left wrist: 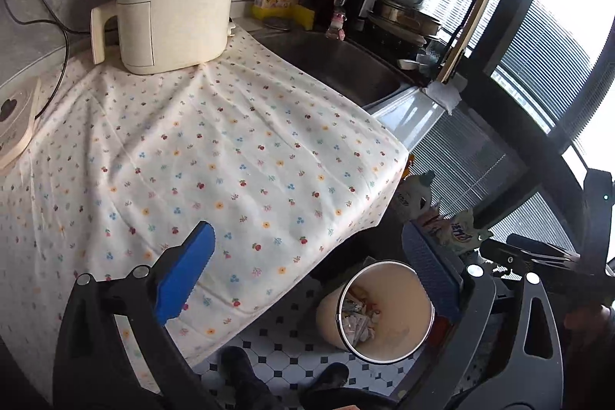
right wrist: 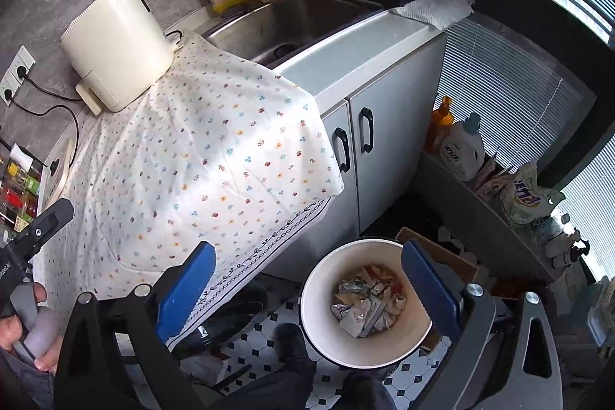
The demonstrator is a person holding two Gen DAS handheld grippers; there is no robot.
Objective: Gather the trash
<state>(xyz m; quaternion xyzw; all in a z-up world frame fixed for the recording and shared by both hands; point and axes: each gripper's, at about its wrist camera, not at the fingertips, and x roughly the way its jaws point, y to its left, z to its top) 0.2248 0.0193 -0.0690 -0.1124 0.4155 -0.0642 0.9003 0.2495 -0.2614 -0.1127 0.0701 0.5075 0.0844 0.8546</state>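
Both grippers stand fully open and hold nothing: the right gripper (right wrist: 307, 291) hangs above the bin (right wrist: 319, 333) on the tiled floor, and the left gripper (left wrist: 311, 279) hangs over the edge of the worktop, which is covered by a flowered cloth (left wrist: 215, 156). The trash (right wrist: 367, 300) lies inside the bin as a loose heap of crumpled wrappers and paper scraps. No further trash shows on the cloth. Judging by its look, this material is light, soft and easily crushed; foil pieces are likely slippery and may slide from the pads. Take a scrap by a raised fold or a bunched middle, not by a flat edge. The bin looks rigid and light; take it by the rim.
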